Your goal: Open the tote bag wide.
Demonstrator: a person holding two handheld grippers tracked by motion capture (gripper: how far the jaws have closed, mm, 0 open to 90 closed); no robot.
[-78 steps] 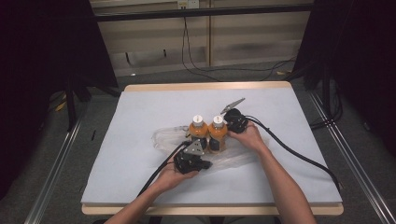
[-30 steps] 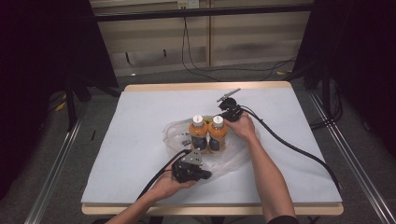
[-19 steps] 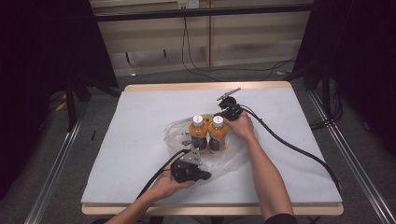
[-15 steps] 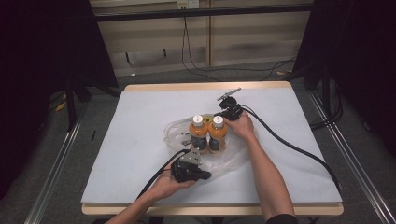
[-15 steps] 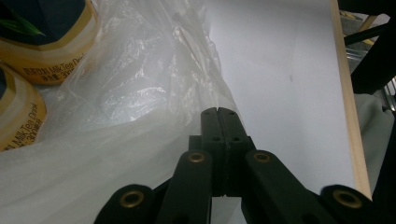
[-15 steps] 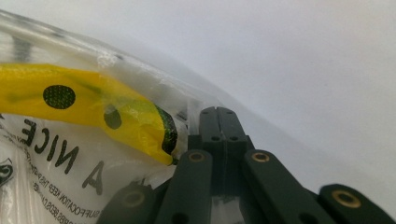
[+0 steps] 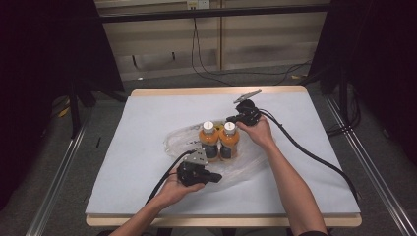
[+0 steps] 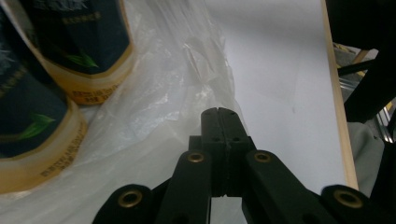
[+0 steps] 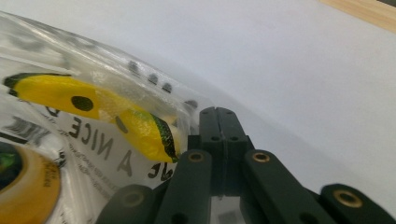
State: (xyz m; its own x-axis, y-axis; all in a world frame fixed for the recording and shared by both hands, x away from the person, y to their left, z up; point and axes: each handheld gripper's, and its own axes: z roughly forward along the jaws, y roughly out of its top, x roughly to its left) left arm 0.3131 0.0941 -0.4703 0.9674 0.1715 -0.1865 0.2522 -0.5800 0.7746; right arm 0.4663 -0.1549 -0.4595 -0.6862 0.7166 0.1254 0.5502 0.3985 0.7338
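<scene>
Two bottles stand upright, touching, mid-surface, inside clear bag spread flat around them. Your left gripper, jaws closed, pinches bag film at near edge. Your right gripper, jaws closed, pinches printed film at far side beside bottles. Opposite grips likely keep bag mouth taut around bottles. Orange drink inside, caps white.

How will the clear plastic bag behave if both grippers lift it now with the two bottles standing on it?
The plastic bag looks thin and crinkled, so it will probably sag rather than hold shape. The two bottles stand upright, tall and narrow, so they may tip together. The glossy film could slip from the left gripper or right gripper.
</scene>
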